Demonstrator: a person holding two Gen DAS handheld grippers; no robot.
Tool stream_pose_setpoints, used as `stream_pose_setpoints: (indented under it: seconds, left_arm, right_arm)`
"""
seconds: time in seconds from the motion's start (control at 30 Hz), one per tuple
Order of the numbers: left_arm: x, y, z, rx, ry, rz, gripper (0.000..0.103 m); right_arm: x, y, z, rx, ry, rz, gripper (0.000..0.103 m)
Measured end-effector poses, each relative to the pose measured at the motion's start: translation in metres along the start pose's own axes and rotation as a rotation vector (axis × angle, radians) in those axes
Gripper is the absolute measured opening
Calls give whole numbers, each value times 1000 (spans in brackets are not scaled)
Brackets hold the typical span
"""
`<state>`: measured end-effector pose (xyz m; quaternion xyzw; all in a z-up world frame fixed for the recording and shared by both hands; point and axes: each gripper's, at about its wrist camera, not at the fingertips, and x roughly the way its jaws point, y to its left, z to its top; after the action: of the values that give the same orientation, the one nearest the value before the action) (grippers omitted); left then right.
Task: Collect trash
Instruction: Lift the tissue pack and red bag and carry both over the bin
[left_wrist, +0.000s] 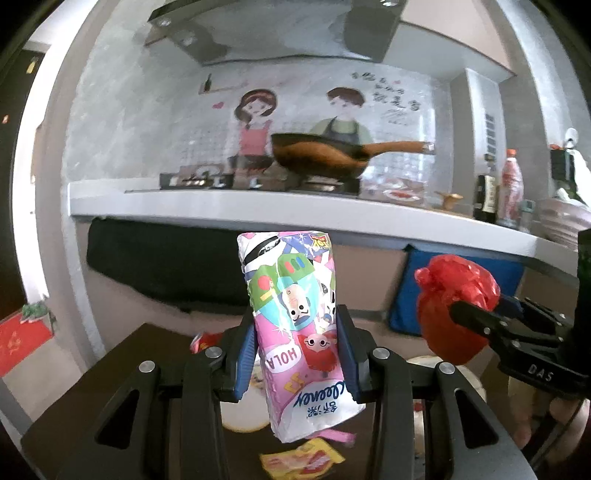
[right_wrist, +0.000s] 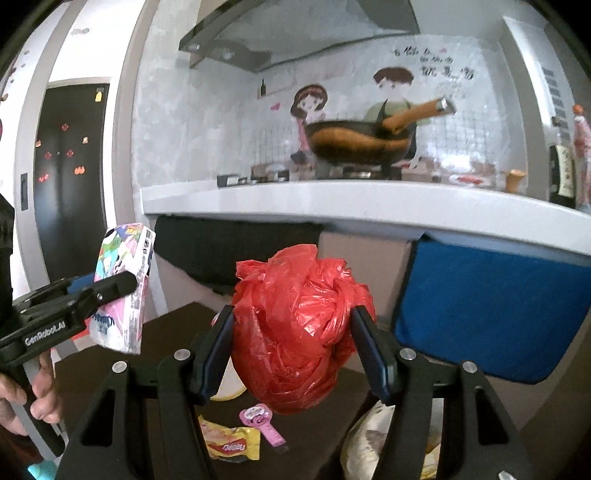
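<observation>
Overhead, a grey range hood (left_wrist: 258, 33) fills the top of both views, and below it a white kitchen counter (left_wrist: 258, 206) runs across the middle of the frame, carrying a brown wok (left_wrist: 317, 155) on a stove, with bottles (left_wrist: 511, 192) at its right end. Behind the wok, a cartoon wall sticker (right_wrist: 391, 92) shows two figures. Under the counter hangs a blue panel (right_wrist: 491, 314) at the right of the frame. A dark tabletop (right_wrist: 162, 350) takes up the lower part of each view.

Centre frame in the right wrist view, the right tool (right_wrist: 295, 332) is clamped on a crumpled red plastic bag (right_wrist: 295, 332) — both pads press into its sides, and it is held up above the tabletop. In the left wrist view the left tool (left_wrist: 297, 343) grips a colourful tissue pack (left_wrist: 291, 306) between its blue pads, standing nearly upright, also clear of the tabletop. A hand (right_wrist: 22, 398) holds that tool's handle at the lower left of the right wrist view.

On the tabletop near the bottom of the frame lie a yellow snack wrapper (right_wrist: 232, 443) and, just beside it, a small pink tag (right_wrist: 262, 417) — neither touched by a tool.
</observation>
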<state>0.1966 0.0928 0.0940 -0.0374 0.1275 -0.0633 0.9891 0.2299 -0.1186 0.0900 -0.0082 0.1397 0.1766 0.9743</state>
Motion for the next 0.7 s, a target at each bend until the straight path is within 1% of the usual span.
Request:
stream_pose_setpoints:
  seconds: [0.23, 0.53, 0.7]
  left_arm:
    - [-6, -49, 7, 38, -21, -85, 40]
    - [22, -119, 3, 61, 37, -227, 40]
    - [33, -152, 0, 89, 42, -290, 40]
  right_arm:
    - [-36, -18, 9, -7, -53, -68, 59]
    - [-76, -78, 5, 42, -78, -178, 59]
    - [-94, -106, -1, 66, -83, -239, 59]
